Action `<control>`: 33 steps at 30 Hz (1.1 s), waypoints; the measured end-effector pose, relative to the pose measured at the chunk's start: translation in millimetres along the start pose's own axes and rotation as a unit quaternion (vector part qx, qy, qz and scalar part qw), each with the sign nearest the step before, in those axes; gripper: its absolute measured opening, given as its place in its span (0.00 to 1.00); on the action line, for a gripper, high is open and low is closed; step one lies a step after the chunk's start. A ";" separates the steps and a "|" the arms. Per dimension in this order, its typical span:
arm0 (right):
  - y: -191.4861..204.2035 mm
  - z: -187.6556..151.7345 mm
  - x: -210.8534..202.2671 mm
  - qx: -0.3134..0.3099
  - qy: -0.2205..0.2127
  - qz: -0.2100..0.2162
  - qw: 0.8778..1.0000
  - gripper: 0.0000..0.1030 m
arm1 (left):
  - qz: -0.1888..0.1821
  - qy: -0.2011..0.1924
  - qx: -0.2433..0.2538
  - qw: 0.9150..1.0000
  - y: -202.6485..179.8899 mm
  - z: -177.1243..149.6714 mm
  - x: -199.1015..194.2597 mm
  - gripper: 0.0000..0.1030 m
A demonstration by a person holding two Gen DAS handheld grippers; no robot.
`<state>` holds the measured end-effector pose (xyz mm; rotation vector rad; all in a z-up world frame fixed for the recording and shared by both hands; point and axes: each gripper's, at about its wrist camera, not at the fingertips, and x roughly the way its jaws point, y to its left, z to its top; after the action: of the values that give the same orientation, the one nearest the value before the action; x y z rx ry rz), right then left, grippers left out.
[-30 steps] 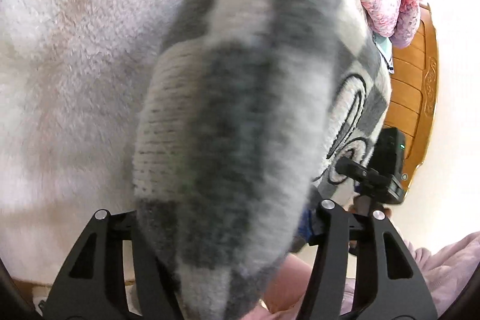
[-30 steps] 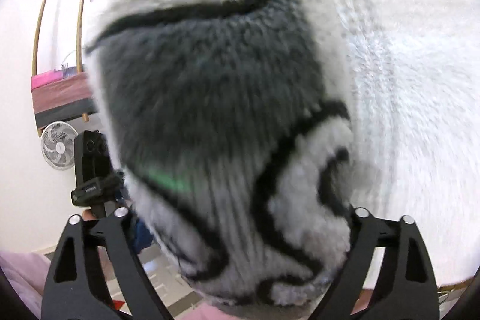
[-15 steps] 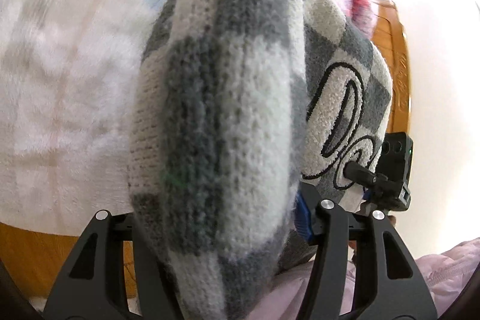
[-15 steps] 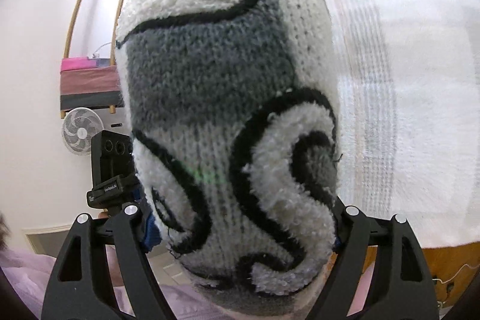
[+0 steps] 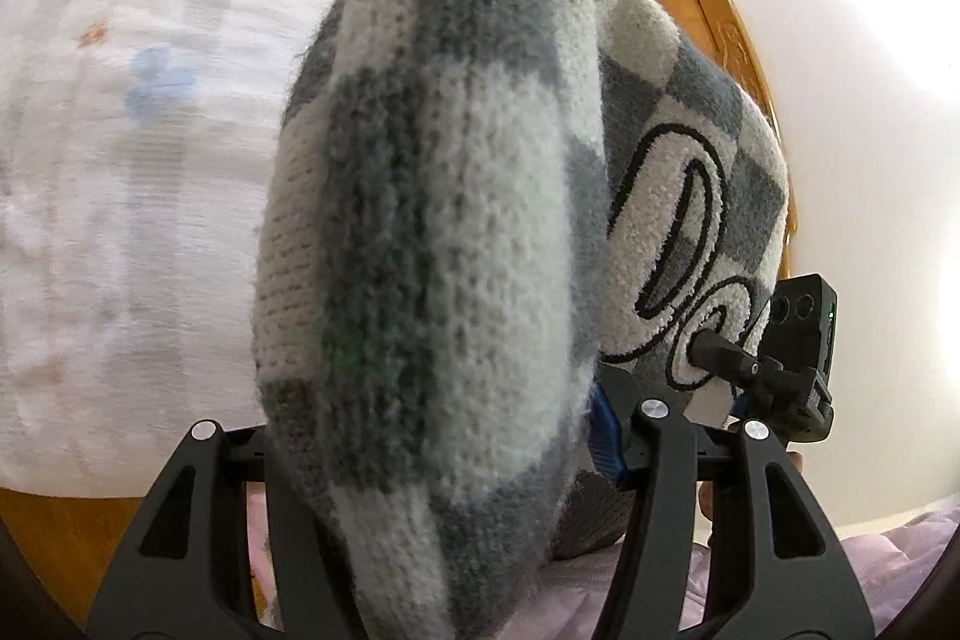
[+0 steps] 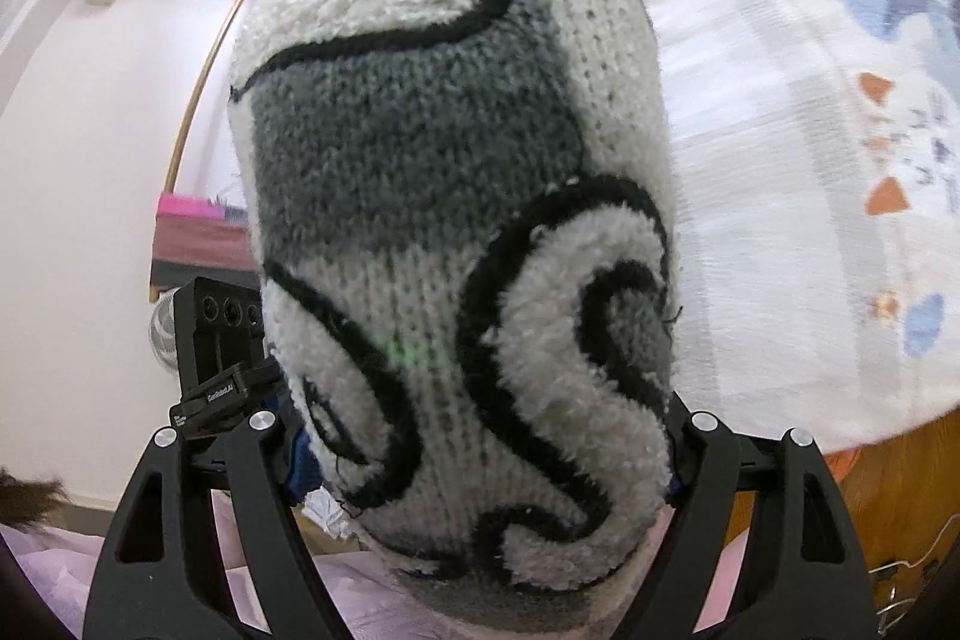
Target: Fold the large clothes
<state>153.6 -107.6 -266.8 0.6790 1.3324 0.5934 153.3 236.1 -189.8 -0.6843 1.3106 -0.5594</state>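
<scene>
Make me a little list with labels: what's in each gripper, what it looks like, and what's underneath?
left gripper: shut on sweater
right gripper: shut on the same sweater
sweater: fluffy knit, grey and white checks, black curly lines
underneath: bed with a pale patterned sheet
bed frame: orange wood
also seen: fan by the wall

The sweater (image 5: 432, 232) hangs between both grippers, above the bed (image 5: 120, 160)
</scene>
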 end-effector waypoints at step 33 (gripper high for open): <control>-201.2 -115.3 -348.6 0.131 -0.228 -0.079 0.961 0.74 | -0.014 0.115 0.128 0.985 -372.3 -67.2 402.6 0.55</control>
<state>-10.5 -486.1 -195.2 0.8568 1.0228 0.1148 162.5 -316.2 -197.6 -0.4344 1.4129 -0.8338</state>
